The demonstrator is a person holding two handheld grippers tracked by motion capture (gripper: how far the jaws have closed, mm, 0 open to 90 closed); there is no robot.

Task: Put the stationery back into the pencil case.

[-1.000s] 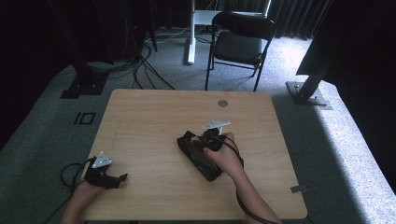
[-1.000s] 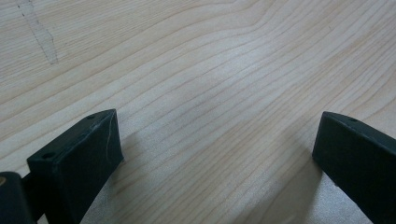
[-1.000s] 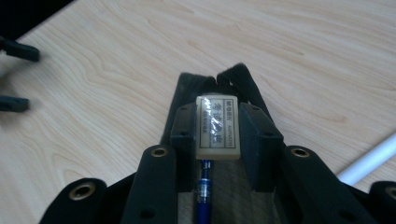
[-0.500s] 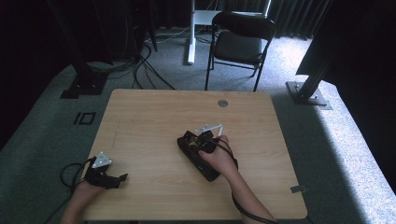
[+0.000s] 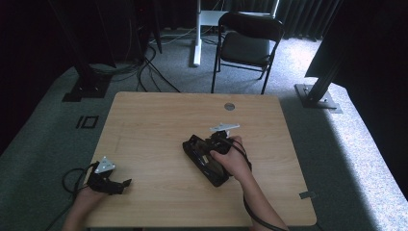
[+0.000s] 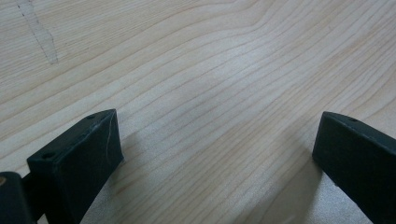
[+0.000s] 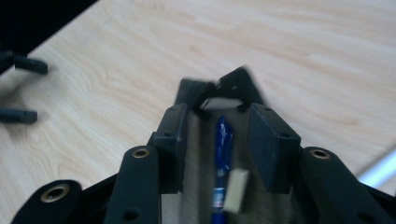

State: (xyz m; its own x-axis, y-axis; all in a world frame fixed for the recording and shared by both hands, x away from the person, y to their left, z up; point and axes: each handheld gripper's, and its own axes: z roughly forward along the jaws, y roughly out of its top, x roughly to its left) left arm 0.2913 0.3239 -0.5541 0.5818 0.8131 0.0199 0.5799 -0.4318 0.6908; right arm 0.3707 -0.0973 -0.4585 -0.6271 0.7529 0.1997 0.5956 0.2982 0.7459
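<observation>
A black case (image 5: 213, 172) lies aslant in the middle of the wooden table (image 5: 159, 120). My right gripper (image 5: 196, 147) rests on its left end, held by a hand (image 5: 233, 158). In the right gripper view the jaws of my right gripper (image 7: 218, 116) have just been opening and stand a little apart inside the case's tan-lined mouth (image 7: 233, 80). Between them lie a blue pen (image 7: 223, 140) and a small pale block (image 7: 235, 190), and the pads press on neither. My left gripper (image 5: 122, 185) (image 6: 215, 135) rests open on bare wood at the front left, also seen as the left gripper (image 7: 23, 90).
A round grommet (image 5: 229, 106) sits near the table's far edge. A black folding chair (image 5: 248, 45) and a white post (image 5: 196, 33) stand beyond the table. Cables (image 5: 144, 72) run over the floor at the back left. A metal foot (image 5: 317, 96) lies at the right.
The right hand has shifted only slightly over the black case, and its grey plate has rocked a little. The left gripper has stayed where it was.
</observation>
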